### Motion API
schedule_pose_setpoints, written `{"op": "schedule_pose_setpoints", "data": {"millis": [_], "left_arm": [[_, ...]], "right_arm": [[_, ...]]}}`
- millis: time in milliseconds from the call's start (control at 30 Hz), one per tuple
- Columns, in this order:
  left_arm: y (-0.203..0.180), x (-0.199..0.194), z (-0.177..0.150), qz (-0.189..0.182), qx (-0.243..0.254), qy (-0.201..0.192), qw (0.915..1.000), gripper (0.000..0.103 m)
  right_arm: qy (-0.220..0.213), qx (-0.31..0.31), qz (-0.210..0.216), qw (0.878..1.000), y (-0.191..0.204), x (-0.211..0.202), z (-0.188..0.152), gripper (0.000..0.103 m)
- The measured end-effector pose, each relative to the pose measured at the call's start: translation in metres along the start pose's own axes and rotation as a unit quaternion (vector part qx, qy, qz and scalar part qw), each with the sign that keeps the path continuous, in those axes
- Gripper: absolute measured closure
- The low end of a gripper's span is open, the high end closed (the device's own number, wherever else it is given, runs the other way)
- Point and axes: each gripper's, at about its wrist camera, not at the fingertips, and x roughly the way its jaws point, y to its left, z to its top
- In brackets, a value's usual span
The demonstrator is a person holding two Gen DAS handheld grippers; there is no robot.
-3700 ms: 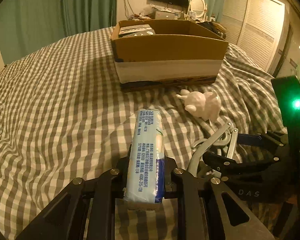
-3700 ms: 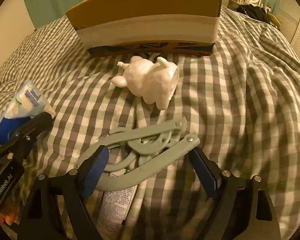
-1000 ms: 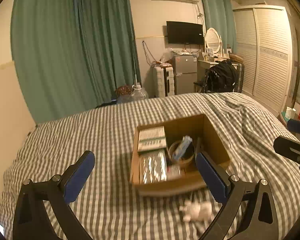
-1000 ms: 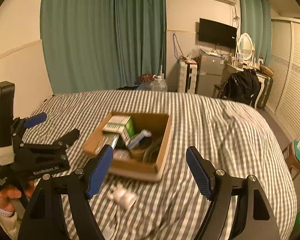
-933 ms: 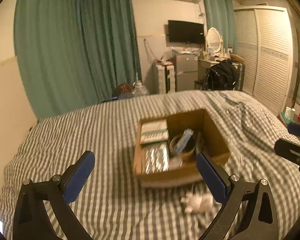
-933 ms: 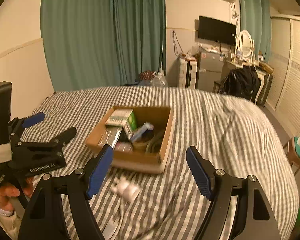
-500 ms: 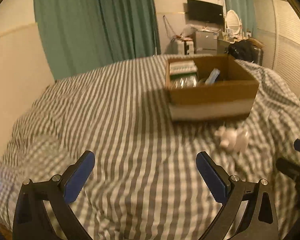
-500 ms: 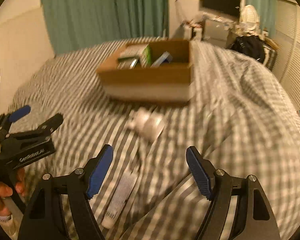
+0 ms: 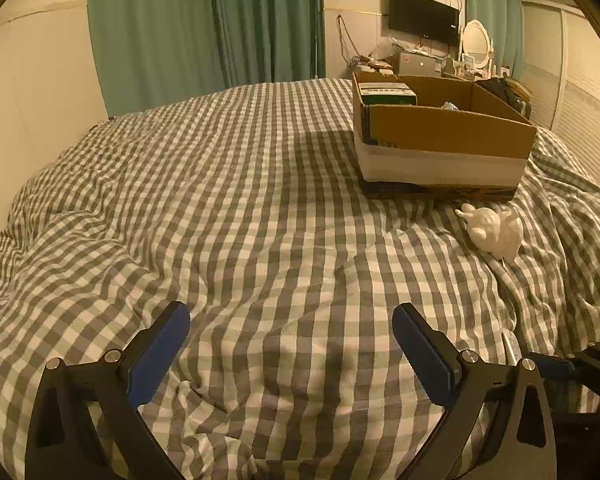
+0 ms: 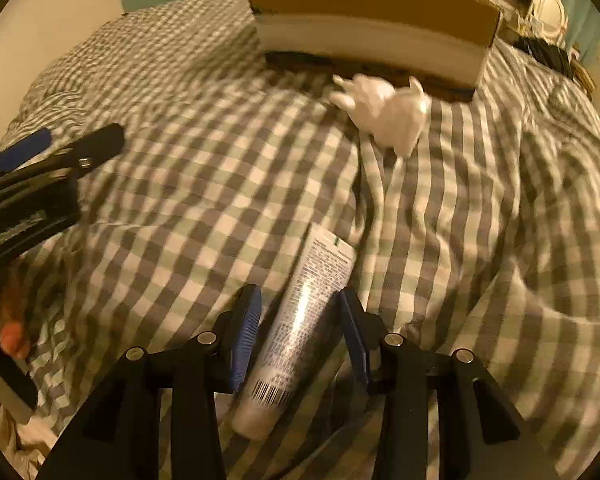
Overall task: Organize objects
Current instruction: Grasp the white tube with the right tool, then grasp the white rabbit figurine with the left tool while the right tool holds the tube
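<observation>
Tube [image 10: 306, 316] lies on the checked duvet [image 9: 260, 208], flat crimped end away from the camera, cap end near, between the right gripper [image 10: 300, 322] pads, which flank it without clear contact. White ceramic figurine [image 10: 384, 114] sits just before the cardboard box [image 9: 440, 148]. Left gripper [image 9: 290, 346] hovers low, fingers spread wide, holding nothing.

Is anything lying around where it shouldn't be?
Yes. A white toy animal lies on its side on the bed just outside the box, and a tube lies on the blanket between the right gripper fingers.
</observation>
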Motion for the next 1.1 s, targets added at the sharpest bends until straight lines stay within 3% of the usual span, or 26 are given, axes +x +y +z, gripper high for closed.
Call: {"op": "schedule_pose_setpoints", "data": {"millis": [167, 267, 567, 833, 1000, 1100], "left_arm": [[-0.005, 0.002, -0.002, -0.001, 0.008, 0.007, 0.9999, 0.0], [-0.009, 0.002, 0.0, 0.0, 0.011, 0.008, 0.9999, 0.0], [-0.047, 0.006, 0.019, -0.006, 0.034, 0.008, 0.9994, 0.0], [-0.115, 0.03, 0.049, -0.06, 0.053, 0.019, 0.9966, 0.0], [-0.151, 0.056, 0.058, -0.092, 0.061, 0.036, 0.9932, 0.0], [-0.167, 0.07, 0.059, -0.09, 0.08, 0.038, 0.992, 0.0]], "right_arm": [[-0.037, 0.002, 0.024, 0.999, -0.004, -0.019, 0.002, 0.084], [-0.071, 0.004, 0.027, 0.997, -0.013, -0.041, 0.012, 0.088], [-0.133, 0.043, 0.002, 0.99, -0.081, -0.079, 0.052, 0.089], [-0.145, 0.062, -0.022, 0.987, -0.129, -0.066, 0.086, 0.089], [-0.135, 0.096, 0.001, 0.986, -0.154, -0.041, 0.087, 0.089], [-0.126, 0.119, 0.023, 0.985, -0.168, -0.032, 0.085, 0.089]]}}
